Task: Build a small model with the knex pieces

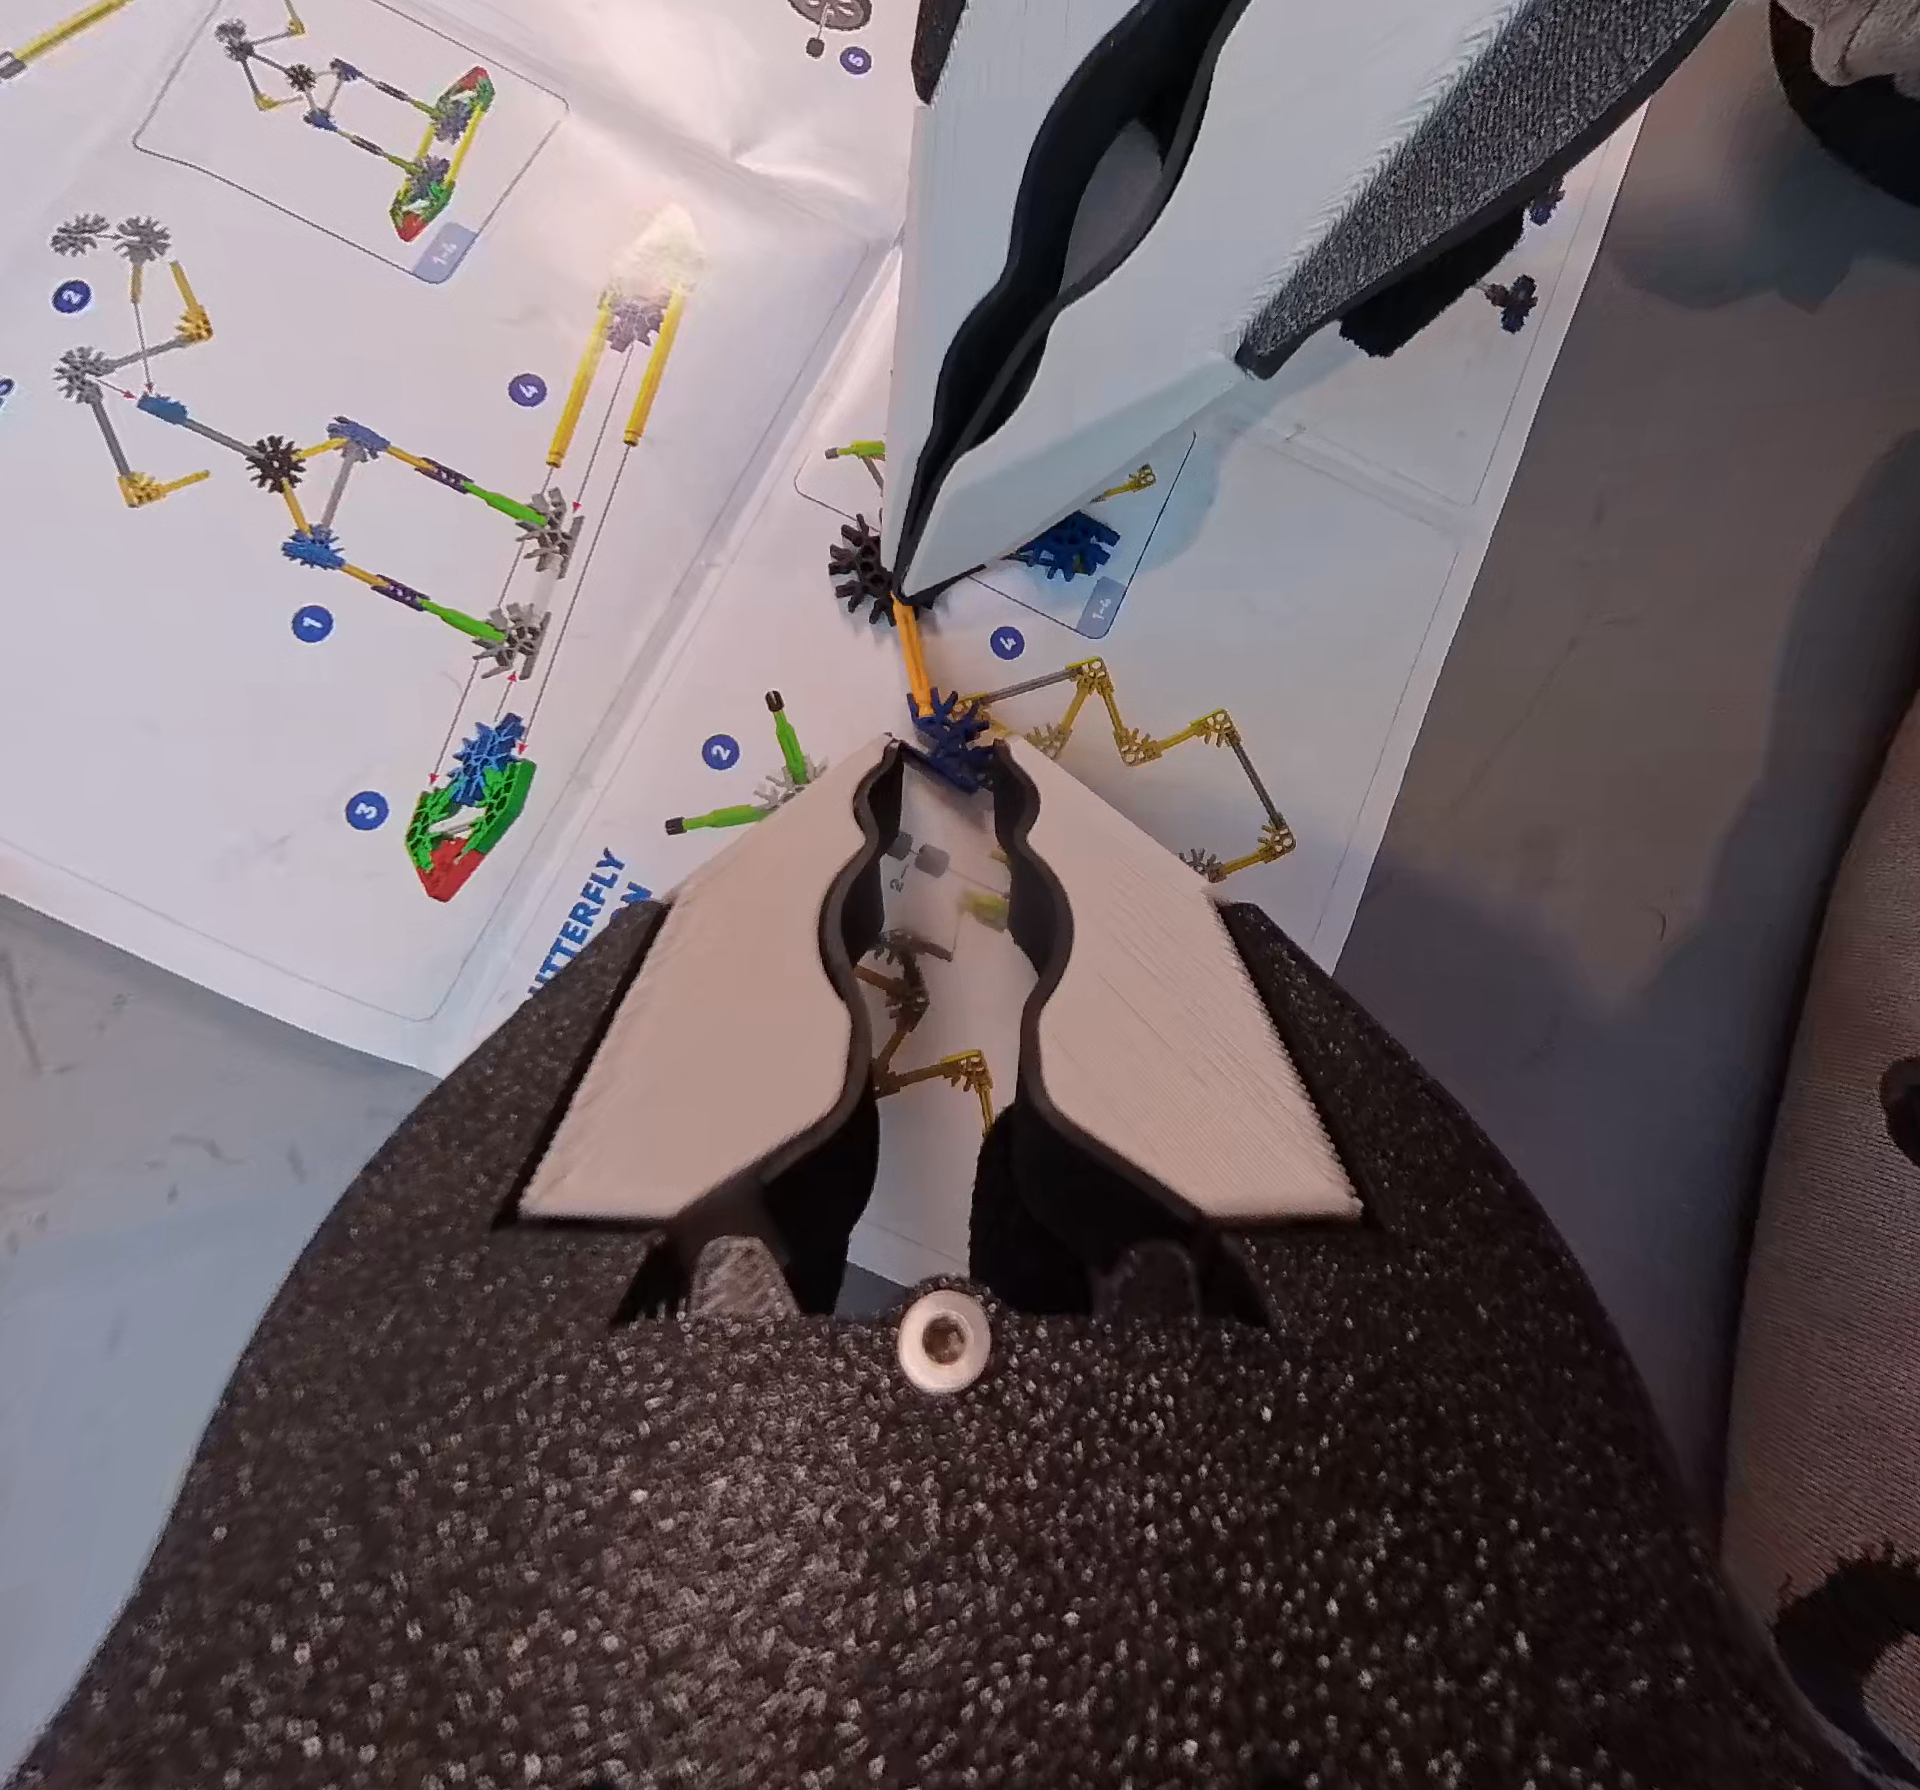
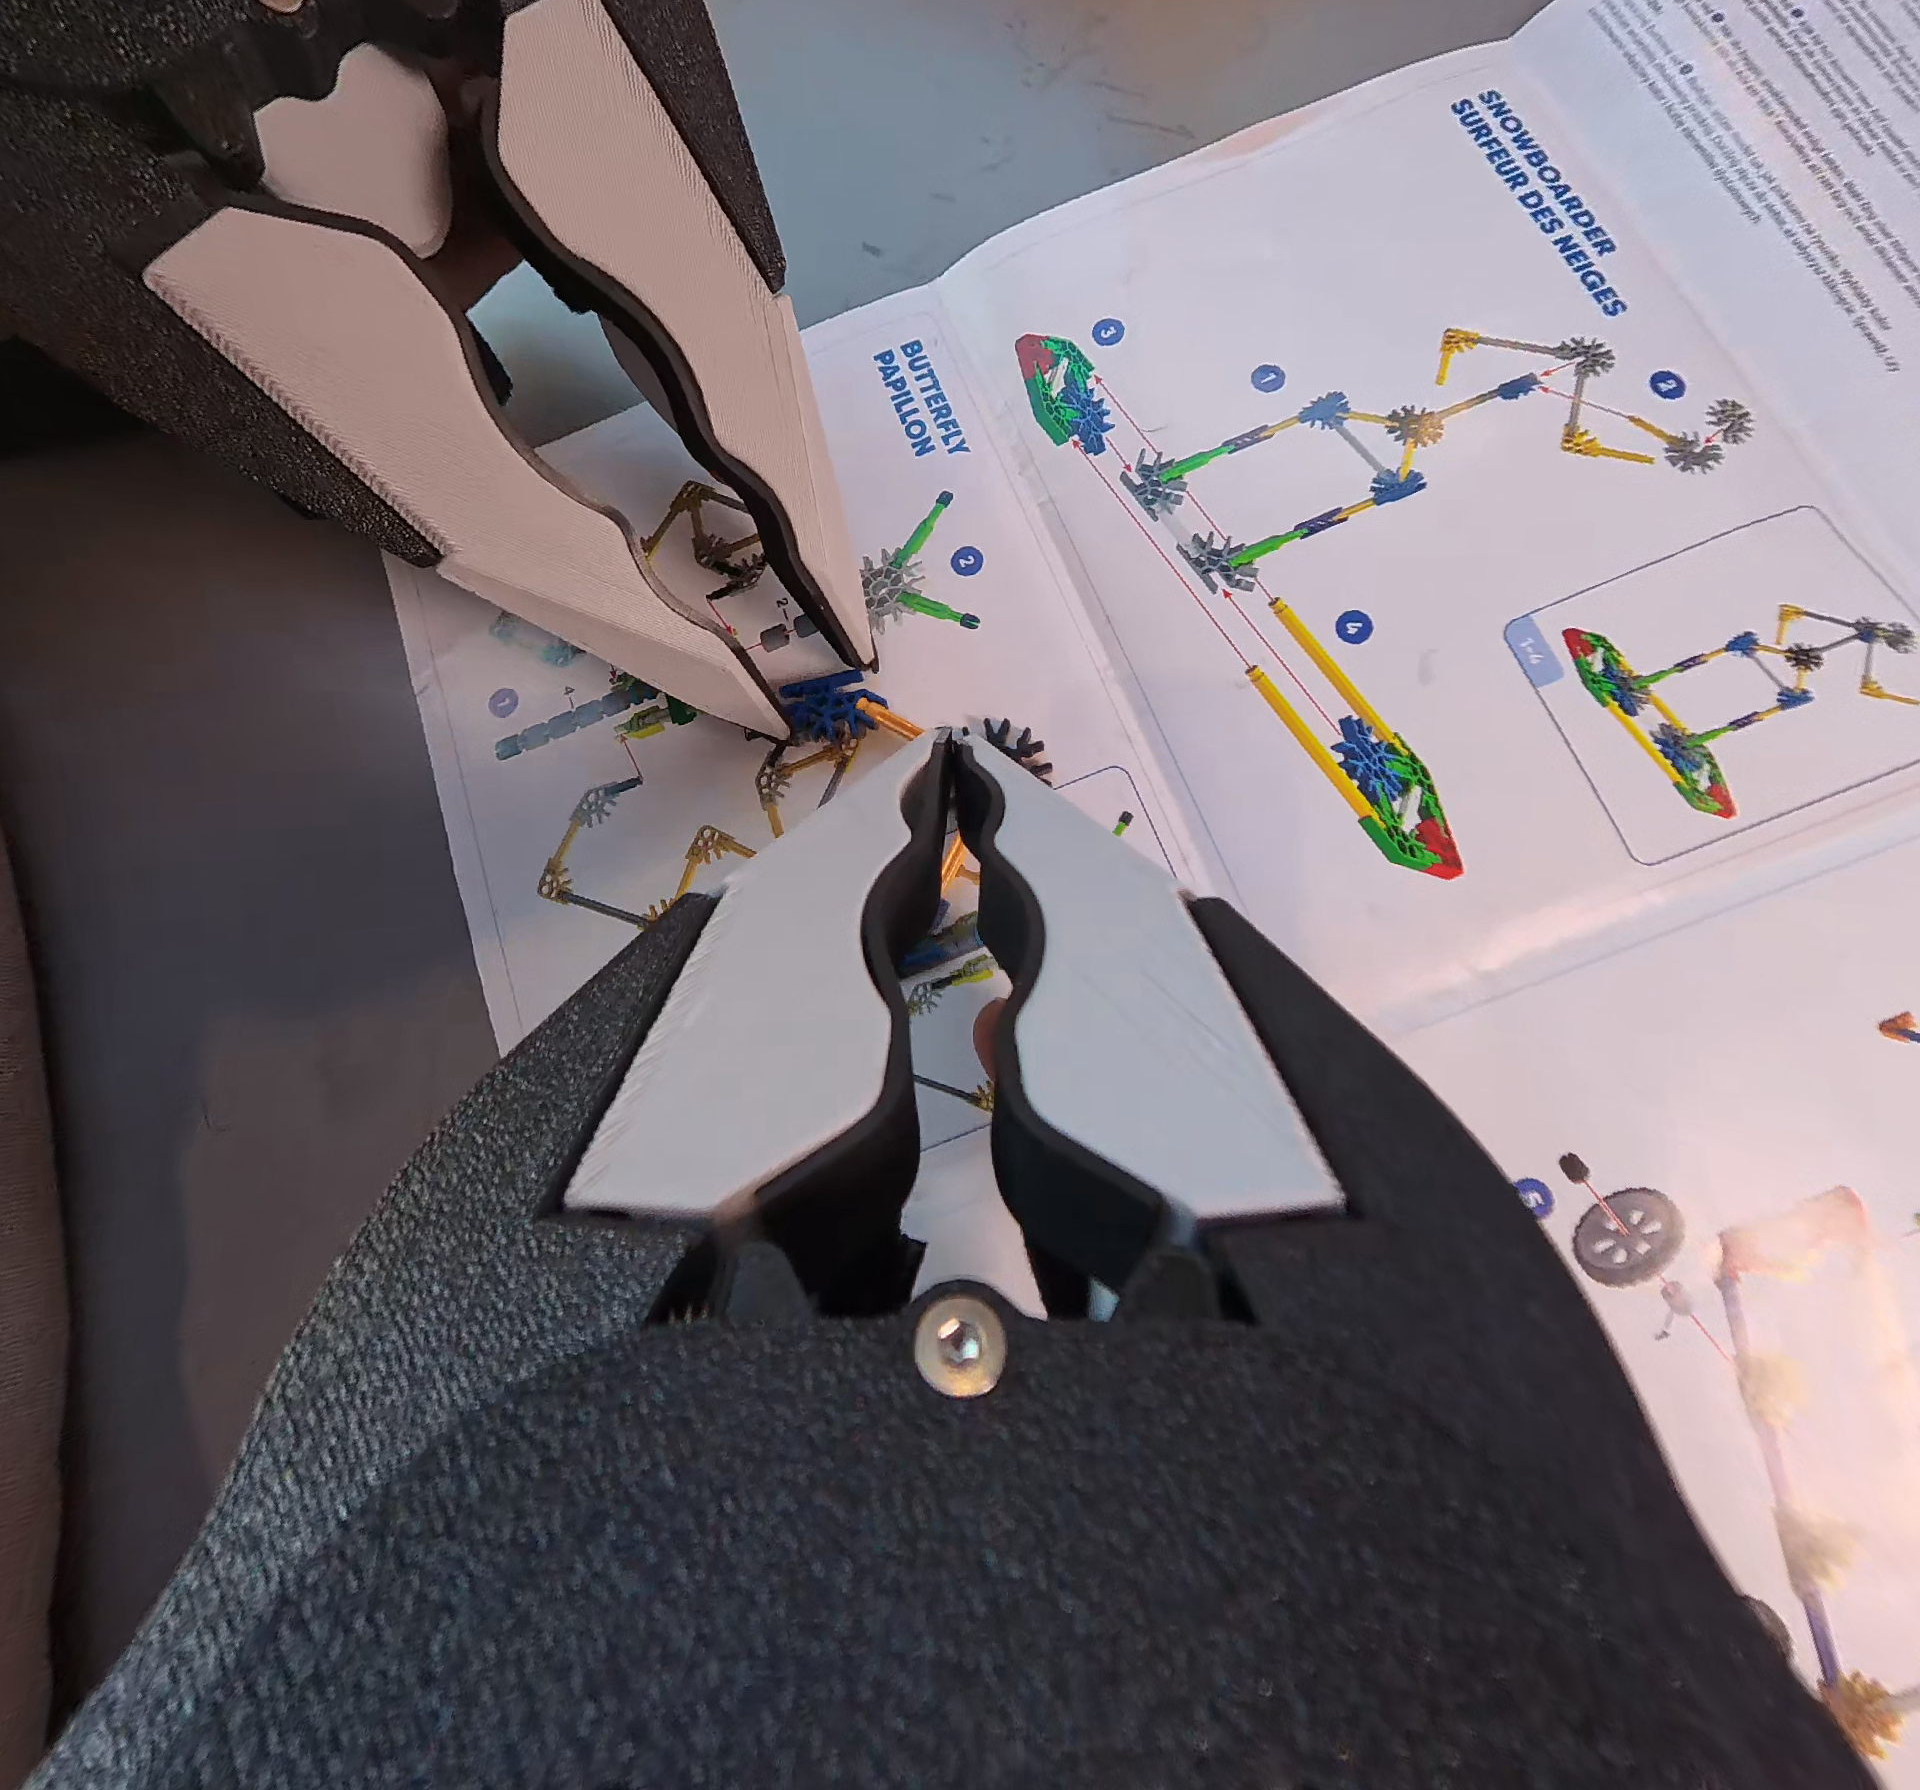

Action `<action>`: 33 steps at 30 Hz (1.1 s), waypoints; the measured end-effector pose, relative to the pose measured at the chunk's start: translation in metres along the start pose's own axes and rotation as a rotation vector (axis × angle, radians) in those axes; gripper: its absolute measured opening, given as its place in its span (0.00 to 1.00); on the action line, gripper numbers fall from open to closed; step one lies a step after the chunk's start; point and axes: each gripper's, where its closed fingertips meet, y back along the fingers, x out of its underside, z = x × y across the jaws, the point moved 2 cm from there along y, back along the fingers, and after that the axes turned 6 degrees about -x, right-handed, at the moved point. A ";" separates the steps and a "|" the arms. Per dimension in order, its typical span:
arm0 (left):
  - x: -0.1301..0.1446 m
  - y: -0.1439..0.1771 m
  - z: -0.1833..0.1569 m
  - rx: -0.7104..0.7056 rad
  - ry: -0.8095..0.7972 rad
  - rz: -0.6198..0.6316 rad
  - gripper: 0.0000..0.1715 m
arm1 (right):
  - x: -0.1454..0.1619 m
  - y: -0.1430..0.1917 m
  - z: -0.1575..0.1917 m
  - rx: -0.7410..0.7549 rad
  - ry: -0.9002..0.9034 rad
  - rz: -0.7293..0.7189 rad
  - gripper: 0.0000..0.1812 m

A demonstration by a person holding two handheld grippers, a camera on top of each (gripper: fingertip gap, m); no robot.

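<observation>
The left tool [image 1: 948,753] clamps a blue snowflake connector [image 1: 948,738]. The right tool [image 2: 948,741], pinched shut, holds a yellow rod [image 1: 914,649] plugged into it, near a black connector [image 1: 862,566]. Rod spans tool to tool above a printed instruction sheet [image 2: 1299,182] at the grey worktop's [image 2: 935,26] edge.

My left tongs [image 1: 948,753] reach forward over the instruction sheet [image 1: 312,701], tips pinching the blue snowflake connector [image 1: 948,738], a gap showing behind the tips. My right tongs [image 2: 948,738] come in from the opposite side, tilted steeply down, tips pressed together on the yellow rod [image 2: 896,720] beside that connector.
</observation>
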 end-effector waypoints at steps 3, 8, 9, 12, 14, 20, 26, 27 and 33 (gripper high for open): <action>0.001 -0.001 -0.001 0.003 -0.004 0.004 0.10 | 0.002 -0.003 -0.001 0.009 0.005 0.022 0.00; 0.001 -0.002 -0.001 0.004 0.001 0.004 0.10 | 0.003 -0.004 -0.001 0.016 0.020 0.063 0.00; 0.000 -0.002 -0.001 0.004 0.000 0.004 0.10 | 0.003 -0.004 0.000 0.022 0.033 0.073 0.00; 0.000 -0.002 -0.001 0.001 -0.002 0.005 0.10 | 0.004 -0.004 0.000 0.044 0.081 0.109 0.00; 0.000 -0.002 -0.001 0.001 -0.001 0.004 0.10 | 0.004 -0.005 0.000 0.053 0.103 0.142 0.00; 0.000 -0.001 -0.001 0.000 -0.003 -0.007 0.10 | 0.004 -0.006 0.001 0.074 0.186 0.215 0.00; 0.000 0.000 -0.001 0.012 0.003 -0.017 0.10 | -0.003 0.003 -0.002 0.045 0.097 0.035 0.01; 0.000 0.001 -0.002 0.023 0.002 -0.019 0.10 | -0.010 0.012 -0.002 0.020 0.064 -0.038 0.04; -0.001 0.005 0.000 0.040 0.010 -0.041 0.10 | 0.005 0.047 -0.004 -0.040 -0.015 -0.086 0.08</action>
